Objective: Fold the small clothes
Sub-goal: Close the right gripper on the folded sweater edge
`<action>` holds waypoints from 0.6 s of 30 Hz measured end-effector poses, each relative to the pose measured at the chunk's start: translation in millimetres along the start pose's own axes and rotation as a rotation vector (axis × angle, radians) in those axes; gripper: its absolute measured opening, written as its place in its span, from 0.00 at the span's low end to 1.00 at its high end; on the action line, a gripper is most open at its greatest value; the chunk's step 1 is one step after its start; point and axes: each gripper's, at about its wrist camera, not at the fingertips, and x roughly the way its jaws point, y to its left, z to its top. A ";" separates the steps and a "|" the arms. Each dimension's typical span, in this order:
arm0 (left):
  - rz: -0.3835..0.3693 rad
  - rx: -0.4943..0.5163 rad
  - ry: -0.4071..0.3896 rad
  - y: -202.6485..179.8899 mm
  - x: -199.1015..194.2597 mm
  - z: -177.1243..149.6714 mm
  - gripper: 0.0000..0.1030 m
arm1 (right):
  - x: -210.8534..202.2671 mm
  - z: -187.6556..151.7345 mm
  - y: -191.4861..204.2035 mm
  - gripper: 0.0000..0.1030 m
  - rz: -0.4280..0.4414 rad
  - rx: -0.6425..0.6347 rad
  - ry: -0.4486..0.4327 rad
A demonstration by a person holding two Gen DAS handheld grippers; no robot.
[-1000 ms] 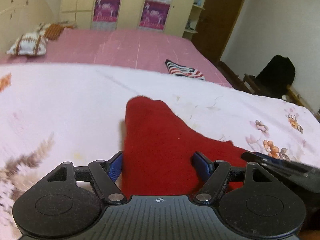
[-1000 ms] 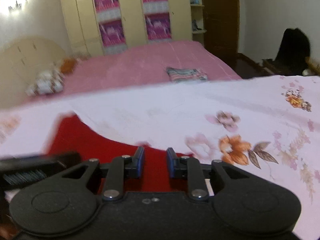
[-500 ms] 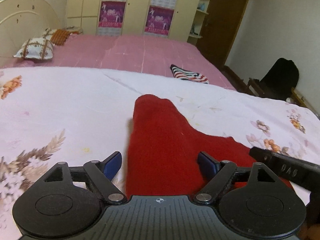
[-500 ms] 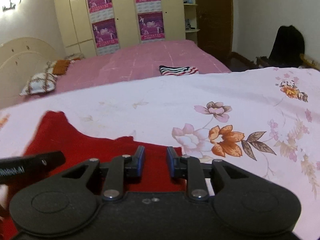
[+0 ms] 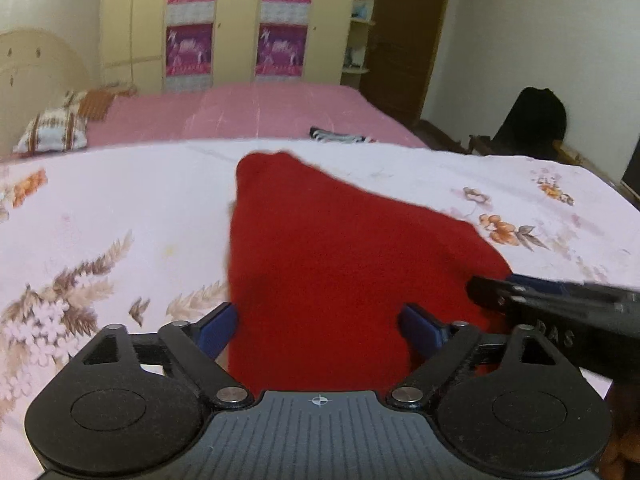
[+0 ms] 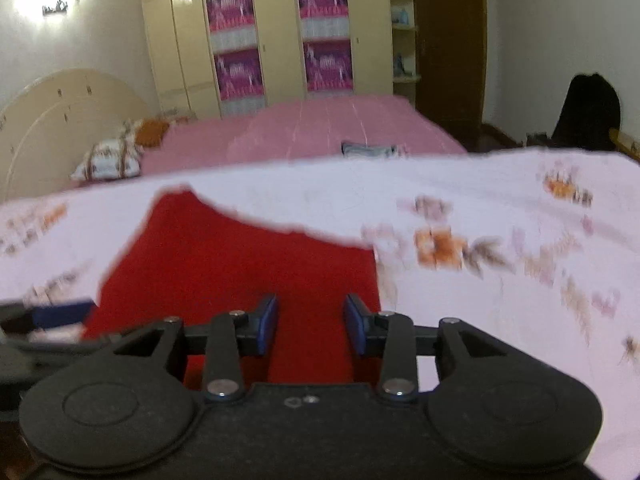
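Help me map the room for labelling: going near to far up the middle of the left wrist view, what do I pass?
Left gripper → red garment → floral sheet → striped cloth → pink bed → wardrobe.

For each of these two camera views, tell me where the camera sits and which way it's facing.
Left wrist: sits on the left hand-held gripper, facing forward and down over the red garment on the floral sheet; the right hand-held gripper intrudes from the right.
Right wrist: sits on the right hand-held gripper, facing the same way; the left one's tip shows at left.
Shared: garment, sheet, pink bed, wardrobe.
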 end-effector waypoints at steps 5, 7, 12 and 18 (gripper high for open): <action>0.002 -0.037 0.010 0.7 6.3 -6.2 0.90 | 4.3 -8.6 -4.7 0.36 0.009 0.032 -0.031; 0.000 -0.042 0.008 1.6 8.0 -8.4 0.92 | 4.2 -11.2 -4.0 0.36 0.004 0.021 -0.041; 0.003 -0.050 0.031 1.6 8.6 -6.3 0.95 | 3.1 -12.5 -3.7 0.36 0.005 0.019 -0.039; 0.029 -0.003 0.020 -3.5 -4.6 -2.0 0.94 | 0.3 -8.6 -0.1 0.38 0.002 0.001 -0.017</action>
